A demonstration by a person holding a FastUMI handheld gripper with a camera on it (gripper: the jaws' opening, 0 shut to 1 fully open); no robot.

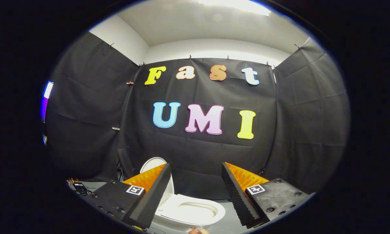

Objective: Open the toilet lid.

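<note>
Toilet lid (153, 165): it is seen raised, standing near upright at the far left end of the toilet, partly hidden behind the left finger; leaned back this way, it is judged able to stay up unheld.
Toilet seat (191, 213): it is seen lying down flat over the bowl, its oval opening exposed, just beyond and below the fingers.
Gripper (195, 195): the fingers are spread wide, with nothing held between them; the seat is framed in the gap.
Contact: no touch between fingers and lid can be made out.
Pose: the gripper is held above the toilet and looks across it toward the far wall, which suggests a stand-off rather than a push.
Task progress: the opening is judged done, given the lid's upright stance.
Floor (229, 224): a grey patch is seen right of the bowl.
Near edge: a small pale shape lies below the seat; what it is cannot be told.
</note>
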